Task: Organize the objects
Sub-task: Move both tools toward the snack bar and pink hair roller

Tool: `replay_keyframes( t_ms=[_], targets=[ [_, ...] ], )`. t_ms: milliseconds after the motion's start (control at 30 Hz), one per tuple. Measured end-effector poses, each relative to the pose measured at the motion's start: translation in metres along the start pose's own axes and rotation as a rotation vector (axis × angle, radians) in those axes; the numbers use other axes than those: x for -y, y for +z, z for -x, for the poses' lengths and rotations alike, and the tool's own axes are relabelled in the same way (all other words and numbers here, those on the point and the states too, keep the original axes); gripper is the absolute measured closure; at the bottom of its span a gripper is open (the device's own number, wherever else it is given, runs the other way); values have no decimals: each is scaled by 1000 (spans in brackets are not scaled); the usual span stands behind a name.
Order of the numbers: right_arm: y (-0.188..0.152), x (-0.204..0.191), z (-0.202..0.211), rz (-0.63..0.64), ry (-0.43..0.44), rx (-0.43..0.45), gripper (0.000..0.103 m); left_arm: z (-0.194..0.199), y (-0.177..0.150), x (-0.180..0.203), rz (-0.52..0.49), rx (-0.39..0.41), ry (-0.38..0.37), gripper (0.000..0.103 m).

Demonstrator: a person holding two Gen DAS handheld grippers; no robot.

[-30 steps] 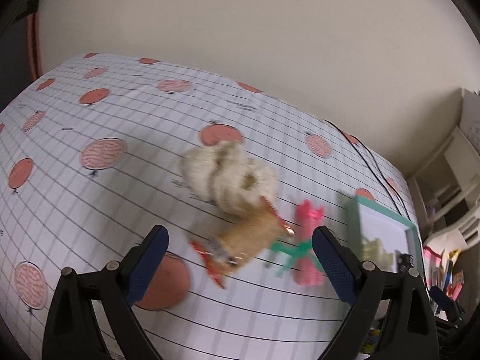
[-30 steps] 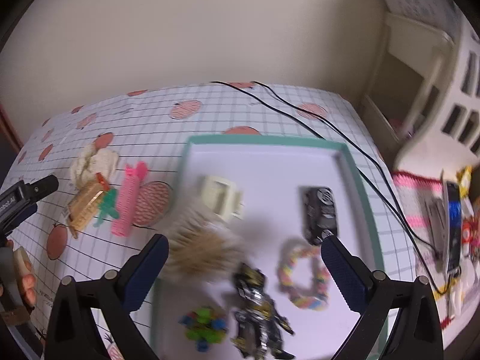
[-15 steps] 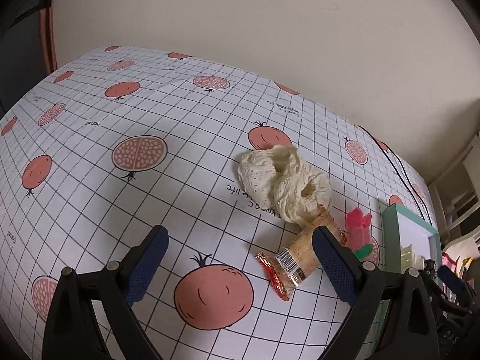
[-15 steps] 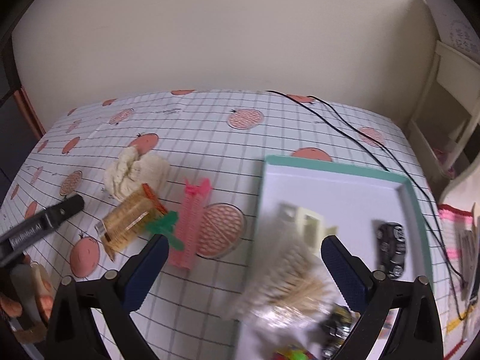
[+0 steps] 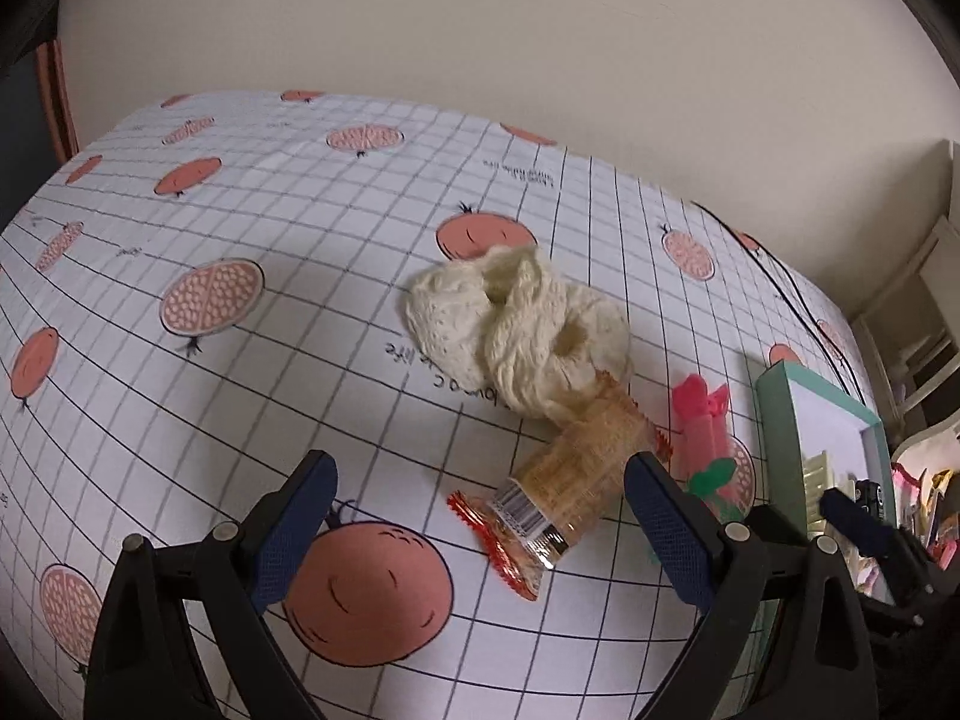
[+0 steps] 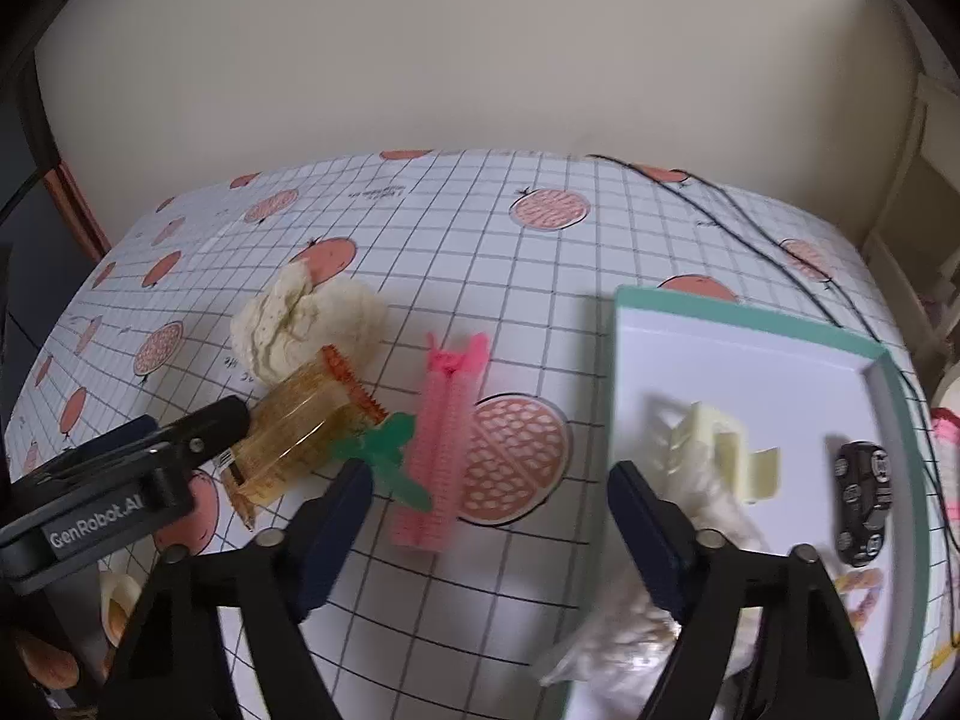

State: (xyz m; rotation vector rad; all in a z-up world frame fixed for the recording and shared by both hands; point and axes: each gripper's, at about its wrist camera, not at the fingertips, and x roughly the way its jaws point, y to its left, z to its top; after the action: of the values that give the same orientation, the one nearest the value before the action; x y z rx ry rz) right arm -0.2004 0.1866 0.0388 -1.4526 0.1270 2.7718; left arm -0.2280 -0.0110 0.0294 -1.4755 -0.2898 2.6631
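Swung left since a second ago, right gripper (image 6: 486, 516) now over bare cloth beside the tray instead of above its contents; left gripper (image 5: 480, 516) drawn closer to the snack packet. Beige wall behind, white shelving at 3 o'clock. Tablecloth (image 6: 480, 252) white, gridded, printed with pomegranates, black cables (image 6: 750, 228) trailing at 1 o'clock. Teal-rimmed tray (image 6: 672, 300) at 3 o'clock in the right view, holding a cream hair claw (image 6: 726, 450), a black toy car (image 6: 864, 498) and a blurred clear bag (image 6: 630, 630). Cream knitted bundle (image 5: 516, 324) at centre of the left view, touching the snack packet (image 5: 570, 474) at its 5 o'clock; pink hair roller (image 6: 444, 438) and green clip (image 6: 384, 456) just beside. Both grippers' fingers spread wide, holding nothing.
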Motion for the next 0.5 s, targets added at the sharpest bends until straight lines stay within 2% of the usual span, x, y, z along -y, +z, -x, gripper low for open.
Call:
replay_keyframes(
  t_ms=[133, 500],
  targets=[
    [-3, -9, -3, 41, 10, 0, 33, -6, -1, 8, -23, -18, 12, 6],
    [-6, -25, -12, 83, 27, -5, 79, -15, -2, 9, -7, -34, -22, 6]
  ],
)
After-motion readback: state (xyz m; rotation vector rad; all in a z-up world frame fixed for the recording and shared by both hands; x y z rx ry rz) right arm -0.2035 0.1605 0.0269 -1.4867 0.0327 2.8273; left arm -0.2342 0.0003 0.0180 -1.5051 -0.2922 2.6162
